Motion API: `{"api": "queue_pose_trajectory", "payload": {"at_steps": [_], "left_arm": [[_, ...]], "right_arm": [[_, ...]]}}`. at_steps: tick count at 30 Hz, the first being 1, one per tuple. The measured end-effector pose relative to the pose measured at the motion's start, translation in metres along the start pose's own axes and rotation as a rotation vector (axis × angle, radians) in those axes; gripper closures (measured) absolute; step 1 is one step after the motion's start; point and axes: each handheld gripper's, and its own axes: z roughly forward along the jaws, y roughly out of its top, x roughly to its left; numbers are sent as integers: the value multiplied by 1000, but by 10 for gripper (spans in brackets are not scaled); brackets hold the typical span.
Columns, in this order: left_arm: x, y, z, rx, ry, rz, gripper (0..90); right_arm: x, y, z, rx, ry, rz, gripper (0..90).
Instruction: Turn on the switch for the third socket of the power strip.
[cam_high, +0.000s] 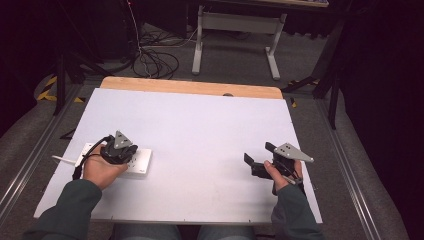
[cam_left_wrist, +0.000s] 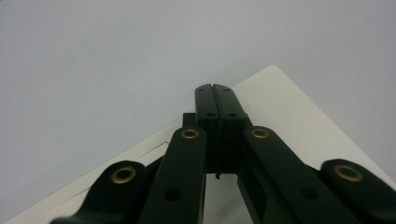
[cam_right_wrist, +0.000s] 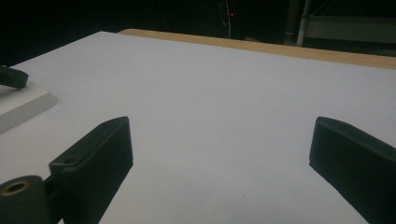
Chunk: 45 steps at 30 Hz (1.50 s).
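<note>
- One white table (cam_high: 200, 130) with a wooden strip along its far edge carries a single flat white block (cam_high: 142, 162) near its left front.
- One left gripper (cam_high: 119, 150) rests on top of that block; in the left gripper view its two jaws are pressed together with nothing between them, tips (cam_left_wrist: 216, 91) over the block's (cam_left_wrist: 299, 116) corner.
- One right gripper (cam_high: 260, 160) is held low over the table's right front, well apart from the block; its two jaws stand wide apart, released, with bare table (cam_right_wrist: 219, 121) between them.
- One thin white stick (cam_high: 62, 158) pokes out at the block's left end.
- Two hands: left hand (cam_high: 100, 170), right hand (cam_high: 282, 175), both in dark green sleeves.
</note>
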Motion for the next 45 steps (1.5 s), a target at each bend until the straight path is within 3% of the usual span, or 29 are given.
{"api": "queue_pose_trajectory", "payload": {"at_steps": [1,2,3,5,6,14,24,35,38,39,42,43,45], "left_arm": [[1,0,0,-1,-3,1,899],[4,-2,0,14,46,20,899],[4,-2,0,14,46,20,899],[8,-5,-1,3,22,-32,899],[8,-5,-1,0,16,-36,899],[8,-5,-1,-3,21,-16,900],[11,-5,-1,0,-1,-42,899],[9,-6,-1,-9,11,-20,899],[9,-4,-4,-3,28,18,898],[11,-3,-9,-48,31,3,898],[17,4,-30,-244,2,-128,899],[18,4,-34,-274,1,-146,899],[19,3,-36,-276,12,-155,899]], "right_arm": [[0,0,0,0,0,1,66],[0,0,0,-1,-2,0,66],[0,0,-1,-3,-2,3,66],[0,0,-1,-3,-1,1,66],[0,0,-1,-5,-2,3,66],[0,1,1,-2,2,-2,66],[0,0,-3,-5,-7,6,66],[1,1,-1,-4,-2,-1,66],[2,2,2,-6,2,-2,66],[2,2,2,-5,5,-3,66],[1,2,4,-1,9,-7,66],[1,2,4,-1,9,-7,66],[1,2,5,1,10,-4,66]]}}
